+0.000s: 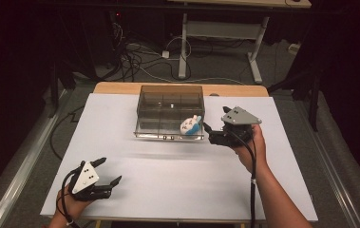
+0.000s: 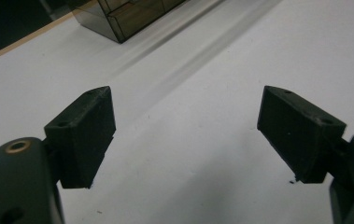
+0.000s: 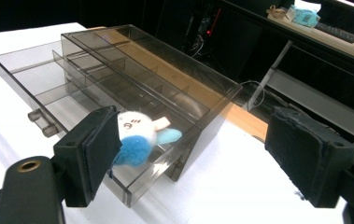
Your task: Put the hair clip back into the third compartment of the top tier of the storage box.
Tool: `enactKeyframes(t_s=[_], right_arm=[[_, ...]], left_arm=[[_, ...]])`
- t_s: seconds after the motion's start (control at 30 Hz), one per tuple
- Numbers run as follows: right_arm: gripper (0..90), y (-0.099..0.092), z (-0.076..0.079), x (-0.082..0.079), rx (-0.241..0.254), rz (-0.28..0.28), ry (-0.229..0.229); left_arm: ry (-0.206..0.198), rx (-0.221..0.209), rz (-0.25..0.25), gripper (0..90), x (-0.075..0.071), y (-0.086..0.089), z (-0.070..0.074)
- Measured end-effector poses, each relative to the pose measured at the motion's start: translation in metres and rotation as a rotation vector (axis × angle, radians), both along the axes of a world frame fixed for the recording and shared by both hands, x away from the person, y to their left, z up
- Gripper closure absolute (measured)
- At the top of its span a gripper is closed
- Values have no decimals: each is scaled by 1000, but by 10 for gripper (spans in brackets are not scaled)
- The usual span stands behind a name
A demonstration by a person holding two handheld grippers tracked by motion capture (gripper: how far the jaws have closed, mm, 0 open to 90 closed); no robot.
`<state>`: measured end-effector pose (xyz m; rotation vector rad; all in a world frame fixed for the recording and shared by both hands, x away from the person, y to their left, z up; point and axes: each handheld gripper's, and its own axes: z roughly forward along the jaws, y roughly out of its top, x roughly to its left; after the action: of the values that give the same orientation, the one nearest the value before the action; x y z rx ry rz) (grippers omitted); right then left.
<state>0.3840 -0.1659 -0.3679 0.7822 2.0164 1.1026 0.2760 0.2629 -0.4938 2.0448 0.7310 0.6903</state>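
toy point(image 1: 191, 125) already sits in the pulled-out drawer point(image 1: 168, 129); both my grippers, left point(image 1: 108, 172) and right point(image 1: 215, 124), gape wide, so closing it looks left

Grey desk frame point(image 1: 225, 33) and tangled cables point(image 1: 135, 59) on floor beyond the table.

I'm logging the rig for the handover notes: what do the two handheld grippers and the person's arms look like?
Both the left gripper and the right gripper are black, with two blocky jaws and brass-ringed pivots. Each carries a grey three-cornered plate with small dark marks and trails a black cable. The forearms are bare, with no sleeves in view.
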Motion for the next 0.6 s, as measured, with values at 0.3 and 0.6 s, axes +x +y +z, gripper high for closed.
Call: enactKeyframes(t_s=[0.3, 0.6], right_arm=[[191, -7, -4, -8, -45, -2, -15], [190, -16, -8, -14, -63, -23, -29]], left_arm=[[2, 0, -2, 185, 1, -1, 0], [3, -1, -2, 185, 1, -1, 0]])
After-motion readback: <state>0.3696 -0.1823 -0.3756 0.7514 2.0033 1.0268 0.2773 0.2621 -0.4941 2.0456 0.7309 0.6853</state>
